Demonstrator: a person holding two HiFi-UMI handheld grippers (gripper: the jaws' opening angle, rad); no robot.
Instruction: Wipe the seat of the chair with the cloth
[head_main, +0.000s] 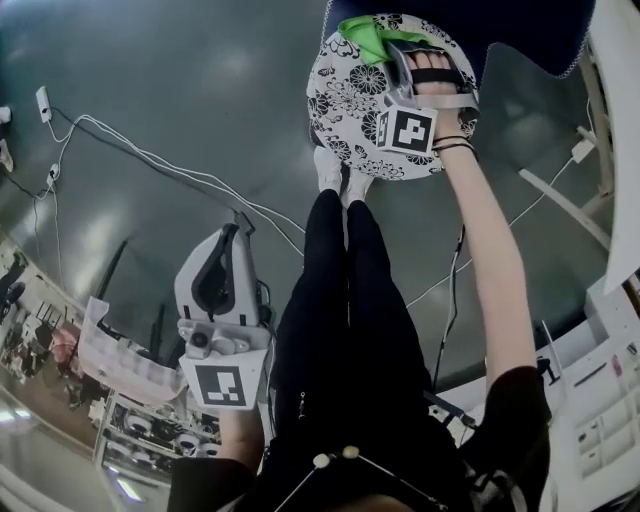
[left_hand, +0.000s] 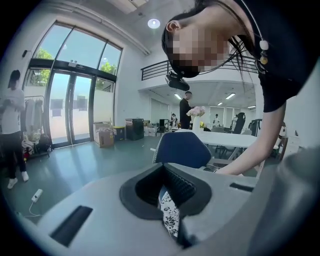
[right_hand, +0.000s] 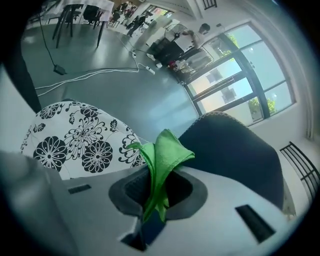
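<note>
A person's right hand-held gripper, its jaws pinching a bunched green cloth, is held over the far edge of the chair seat (a round cushion printed with black flowers), close to the dark blue backrest behind that seat. The left hand-held gripper hangs well short of the seat, jaws pressed almost together on nothing.

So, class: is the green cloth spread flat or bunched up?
Bunched: the green cloth stands folded and pinched between the right gripper's jaws.
</note>
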